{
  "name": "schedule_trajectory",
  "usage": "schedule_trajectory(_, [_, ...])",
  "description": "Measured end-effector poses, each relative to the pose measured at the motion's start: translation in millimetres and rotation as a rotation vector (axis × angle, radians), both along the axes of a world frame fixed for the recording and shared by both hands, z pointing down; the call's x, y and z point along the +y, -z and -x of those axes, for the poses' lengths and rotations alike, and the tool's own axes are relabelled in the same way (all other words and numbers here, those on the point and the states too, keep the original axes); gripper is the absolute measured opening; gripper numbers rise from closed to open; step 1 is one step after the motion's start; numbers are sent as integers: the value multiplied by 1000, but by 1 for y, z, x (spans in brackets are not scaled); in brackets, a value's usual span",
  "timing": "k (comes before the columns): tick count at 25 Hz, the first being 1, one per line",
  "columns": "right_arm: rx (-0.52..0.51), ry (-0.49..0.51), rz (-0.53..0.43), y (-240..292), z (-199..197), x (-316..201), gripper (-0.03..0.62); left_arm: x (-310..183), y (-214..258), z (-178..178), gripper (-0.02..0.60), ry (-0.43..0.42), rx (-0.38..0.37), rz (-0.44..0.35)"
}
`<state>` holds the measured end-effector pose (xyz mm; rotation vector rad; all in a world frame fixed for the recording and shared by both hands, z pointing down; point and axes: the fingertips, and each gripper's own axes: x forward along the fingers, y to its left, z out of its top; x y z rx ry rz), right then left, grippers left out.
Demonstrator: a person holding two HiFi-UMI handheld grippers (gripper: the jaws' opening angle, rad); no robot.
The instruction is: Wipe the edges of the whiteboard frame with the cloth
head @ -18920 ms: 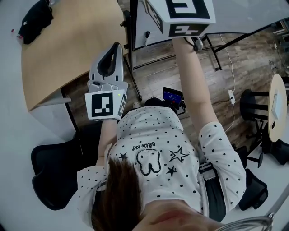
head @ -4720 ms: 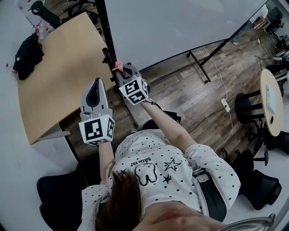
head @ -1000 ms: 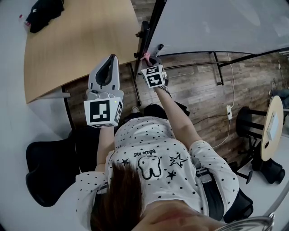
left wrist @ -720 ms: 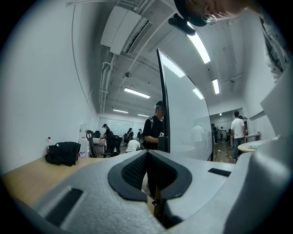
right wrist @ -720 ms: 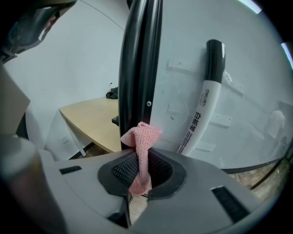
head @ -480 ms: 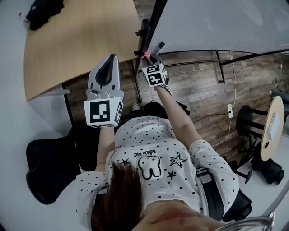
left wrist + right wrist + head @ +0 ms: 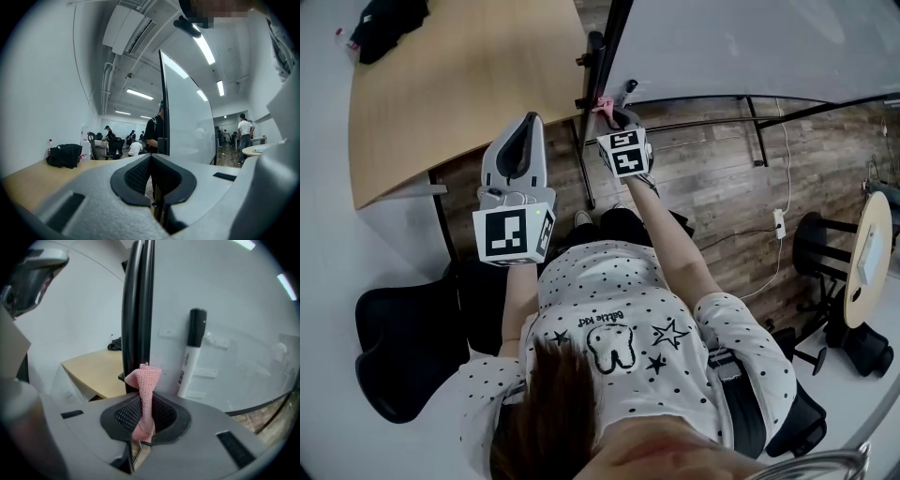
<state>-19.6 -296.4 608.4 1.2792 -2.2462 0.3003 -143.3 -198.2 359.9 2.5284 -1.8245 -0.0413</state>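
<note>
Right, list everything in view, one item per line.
whiteboard: one, white with a black frame, upright ahead of the person
cloth: one, pink, held up at the frame
marker: one, white with a black cap, upright on the board beside the frame
table: one, light wood, left of the board
bundle: one, black, on the table's far corner
chair: one, black, on the floor at the person's left
round table: one, pale, far right
bystanders: several, far back in the room
shirt: one, white with black dots, on the person
left gripper: grey, fingers together, empty
right gripper: grey, fingers shut on the cloth
</note>
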Motion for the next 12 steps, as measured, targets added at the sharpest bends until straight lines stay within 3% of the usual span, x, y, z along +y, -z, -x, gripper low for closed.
schedule_trajectory(4, [-90, -11, -78, 47, -7, 5, 32, 3, -1, -4, 15, 1, 3, 7])
schedule_trajectory(12, [-169, 6, -295, 161, -39, 32, 32, 11, 10, -28, 15, -37, 7, -10])
